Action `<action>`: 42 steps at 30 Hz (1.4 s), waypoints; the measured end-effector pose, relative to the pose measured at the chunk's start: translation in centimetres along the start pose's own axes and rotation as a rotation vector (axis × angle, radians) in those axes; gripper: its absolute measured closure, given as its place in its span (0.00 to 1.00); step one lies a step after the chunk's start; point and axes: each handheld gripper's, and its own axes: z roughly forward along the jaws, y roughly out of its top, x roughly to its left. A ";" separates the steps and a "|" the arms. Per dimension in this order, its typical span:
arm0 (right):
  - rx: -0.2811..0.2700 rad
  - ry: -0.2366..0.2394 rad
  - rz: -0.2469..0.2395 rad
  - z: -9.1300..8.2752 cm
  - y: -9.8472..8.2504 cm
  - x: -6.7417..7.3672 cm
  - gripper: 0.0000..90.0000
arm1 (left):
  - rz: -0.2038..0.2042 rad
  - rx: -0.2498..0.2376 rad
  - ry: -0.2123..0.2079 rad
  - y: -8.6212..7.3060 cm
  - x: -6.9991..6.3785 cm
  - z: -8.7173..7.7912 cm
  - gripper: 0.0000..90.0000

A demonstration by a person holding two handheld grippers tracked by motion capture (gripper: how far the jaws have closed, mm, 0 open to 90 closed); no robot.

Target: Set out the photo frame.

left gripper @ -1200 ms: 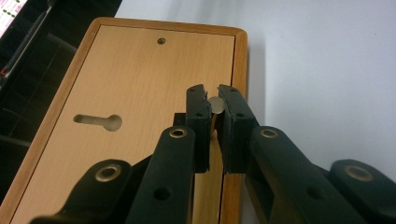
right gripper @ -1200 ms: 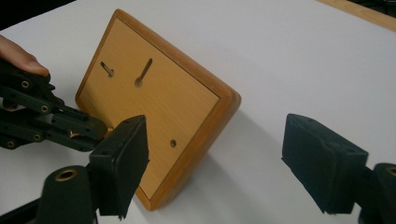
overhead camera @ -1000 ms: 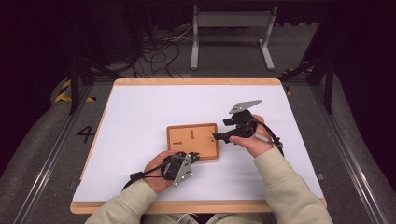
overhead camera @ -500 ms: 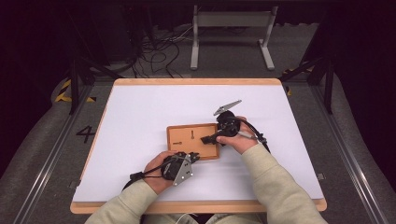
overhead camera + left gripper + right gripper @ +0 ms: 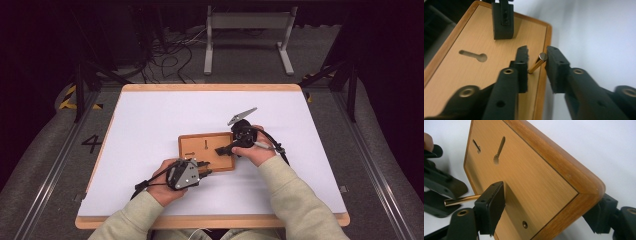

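1. Wooden board (image 5: pixel 205 150): flat rectangular panel, light grain face, darker rounded rim and corners, lying on the white table sheet (image 5: pixel 150 120). Two keyhole-shaped slots (image 5: pixel 472 55) are cut in its face; a small round hole (image 5: pixel 524 224) sits near one corner.
2. Brass pin (image 5: pixel 537 63): slim polished cylinder with a flat round end, standing out of the board close to its edge. In the left gripper view its long axis tilts up and to the right, the free end pointing away from the board face.
3. Left gripper (image 5: pixel 537 58): black jaws with matte, rough foam pads. The pin stands between the spread pads, its tip close to the right one, but no pad presses on it. The jaws have just been opening.
4. Right gripper (image 5: pixel 547 207): one pad lies on the board's face, the other under its rounded corner; the jaws pinch that corner.
5. Against the frame a second ago: the right gripper has come down to the board's right edge; the left hand (image 5: pixel 167 177) stays at the near edge.
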 end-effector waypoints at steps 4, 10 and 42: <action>-0.009 -0.015 -0.028 -0.5 -0.2 0.5 0.32 | -0.139 -0.035 -0.035 -0.6 1.0 -1.9 0.64; -0.027 -0.039 -0.071 -1.2 -0.5 1.3 0.37 | -0.232 -0.114 -0.042 -1.4 1.9 -4.9 0.59; -0.081 -0.072 -0.312 -5.3 -4.0 6.1 0.66 | -0.608 -0.134 0.216 -7.4 6.0 -9.0 0.50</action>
